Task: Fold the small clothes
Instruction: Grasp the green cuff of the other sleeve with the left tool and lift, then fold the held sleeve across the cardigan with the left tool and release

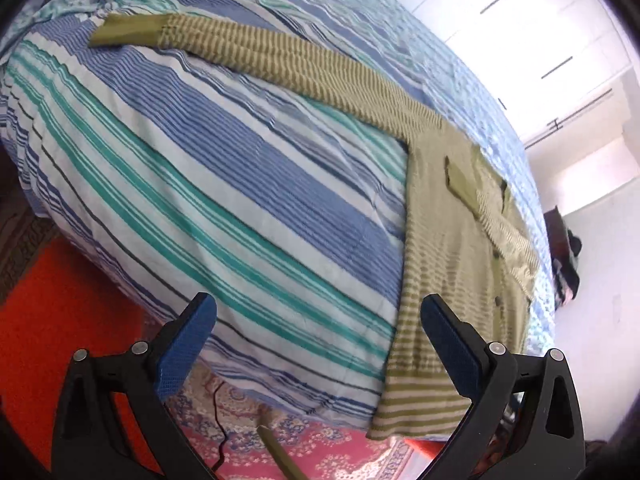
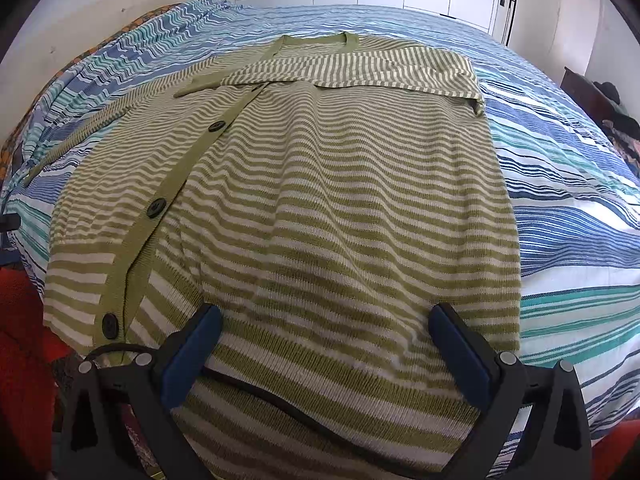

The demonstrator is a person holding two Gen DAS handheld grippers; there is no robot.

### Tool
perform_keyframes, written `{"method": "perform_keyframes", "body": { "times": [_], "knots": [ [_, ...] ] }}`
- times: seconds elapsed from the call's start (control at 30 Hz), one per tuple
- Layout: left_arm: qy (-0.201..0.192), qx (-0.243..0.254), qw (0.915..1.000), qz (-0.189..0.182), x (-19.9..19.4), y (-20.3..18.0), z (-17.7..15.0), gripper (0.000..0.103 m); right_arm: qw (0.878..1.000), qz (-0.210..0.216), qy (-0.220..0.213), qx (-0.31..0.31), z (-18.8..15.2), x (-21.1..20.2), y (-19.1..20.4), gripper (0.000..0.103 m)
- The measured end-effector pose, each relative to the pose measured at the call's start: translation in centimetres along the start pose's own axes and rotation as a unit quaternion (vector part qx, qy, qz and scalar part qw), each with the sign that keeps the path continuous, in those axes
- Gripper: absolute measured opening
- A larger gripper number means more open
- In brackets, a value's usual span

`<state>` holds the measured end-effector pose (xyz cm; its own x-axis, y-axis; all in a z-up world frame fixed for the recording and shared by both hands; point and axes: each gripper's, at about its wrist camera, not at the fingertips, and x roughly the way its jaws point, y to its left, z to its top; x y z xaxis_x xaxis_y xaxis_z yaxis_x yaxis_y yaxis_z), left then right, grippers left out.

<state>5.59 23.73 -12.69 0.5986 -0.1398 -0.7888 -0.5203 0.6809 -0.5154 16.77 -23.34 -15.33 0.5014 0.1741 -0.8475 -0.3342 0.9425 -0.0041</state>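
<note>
Striped cardigan (image 2: pixel 312 200) spread flat on the bed (image 2: pixel 580 208), one sleeve already folded across the chest.

Its long axis runs from hem, near the right gripper (image 2: pixel 324 344), away to the collar. The other sleeve (image 1: pixel 280 60) lies outstretched, probably next to fold. Both grippers' jaws stand open, the left gripper (image 1: pixel 316 340) beside the hem.

No readable text, label, brand, number or sign anywhere in either wrist view, whether on fabric, walls, doors or tool parts.
</note>
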Motion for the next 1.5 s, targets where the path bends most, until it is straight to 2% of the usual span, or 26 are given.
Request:
{"method": "perform_keyframes", "body": {
  "times": [0.07,0.1,0.17,0.23,0.33,0.4,0.43,0.5,0.67,0.73,0.77,0.83,0.9,0.97,1.03,1.1,1.13,1.2,1.3,1.37,1.43,1.5],
  "knots": [
    [-0.042,-0.066,0.9967,-0.02,-1.8,3.5,4.0,0.102,1.0,-0.002,0.001,-0.001,0.1,0.1,0.0,0.103],
    [-0.06,-0.102,0.9925,-0.03,-2.5,5.5,5.8,0.102,1.0,-0.002,0.001,-0.001,0.1,0.1,0.0,0.103],
    [-0.099,-0.162,0.9809,-0.042,-3.0,9.6,8.7,0.102,1.0,-0.004,0.002,-0.001,0.1,0.2,0.1,0.103],
    [-0.119,-0.209,0.9701,-0.033,-2.5,13.2,10.9,0.101,1.0,-0.006,0.003,-0.001,0.2,0.3,0.1,0.103],
    [-0.12,-0.229,0.9655,-0.031,-0.5,16.3,13.6,0.092,1.0,-0.01,0.006,-0.003,0.3,0.6,0.3,0.103],
    [-0.107,-0.23,0.9669,-0.027,1.2,17.2,15.1,0.072,1.0,-0.012,0.007,-0.003,0.3,0.6,0.3,0.103],
    [-0.104,-0.231,0.967,-0.029,2.0,17.5,15.7,0.069,1.0,-0.013,0.008,-0.003,0.4,0.7,0.3,0.103],
    [-0.109,-0.238,0.9649,-0.026,3.1,17.9,16.6,0.069,1.0,-0.015,0.01,-0.003,0.4,0.7,0.4,0.103],
    [-0.14,-0.29,0.9456,-0.043,3.8,19.6,17.9,0.072,1.0,-0.021,0.011,-0.002,0.4,0.8,0.5,0.103],
    [-0.148,-0.295,0.9433,-0.04,3.7,19.7,18.3,0.051,1.0,-0.023,0.01,-0.002,0.4,0.8,0.5,0.103],
    [-0.14,-0.288,0.9466,-0.037,3.9,19.6,18.7,0.008,1.0,-0.023,0.01,-0.002,0.4,0.8,0.6,0.103],
    [-0.133,-0.266,0.9547,-0.011,3.2,18.5,19.2,0.004,1.0,-0.023,0.009,-0.002,0.3,0.8,0.5,0.103],
    [-0.14,-0.209,0.9673,0.032,1.8,15.6,20.0,0.004,1.0,-0.023,0.009,-0.002,0.3,0.8,0.6,0.103],
    [-0.148,-0.132,0.978,0.064,0.1,11.1,20.6,0.004,1.0,-0.022,0.009,-0.001,0.3,0.8,0.6,0.103],
    [-0.156,-0.045,0.9843,0.068,-1.3,4.6,21.0,0.004,1.0,-0.021,0.008,-0.001,0.3,0.7,0.6,0.103],
    [-0.159,0.043,0.9853,0.047,-2.3,-3.1,20.9,0.004,1.0,-0.02,0.009,0.0,0.3,0.7,0.6,0.103],
    [-0.158,0.085,0.9834,0.03,-2.7,-7.2,20.3,0.004,1.0,-0.019,0.01,0.0,0.3,0.7,0.5,0.103],
    [-0.15,0.166,0.9745,-0.011,-2.8,-15.5,18.5,0.004,1.0,-0.017,0.013,0.001,0.4,0.7,0.5,0.103],
    [-0.121,0.265,0.9529,-0.084,-1.9,-26.9,14.2,0.004,1.0,-0.011,0.017,0.004,0.6,0.6,0.4,0.103],
    [-0.092,0.313,0.9379,-0.117,-0.1,-33.0,10.5,0.004,1.0,-0.006,0.02,0.006,0.7,0.6,0.3,0.103],
    [-0.065,0.351,0.9251,-0.129,2.9,-37.8,6.9,0.004,1.0,0.0,0.021,0.008,0.8,0.5,0.1,0.103],
    [-0.037,0.374,0.9179,-0.128,6.4,-41.1,3.5,0.004,1.0,0.004,0.021,0.007,0.8,0.5,0.0,0.103]
  ]
}}
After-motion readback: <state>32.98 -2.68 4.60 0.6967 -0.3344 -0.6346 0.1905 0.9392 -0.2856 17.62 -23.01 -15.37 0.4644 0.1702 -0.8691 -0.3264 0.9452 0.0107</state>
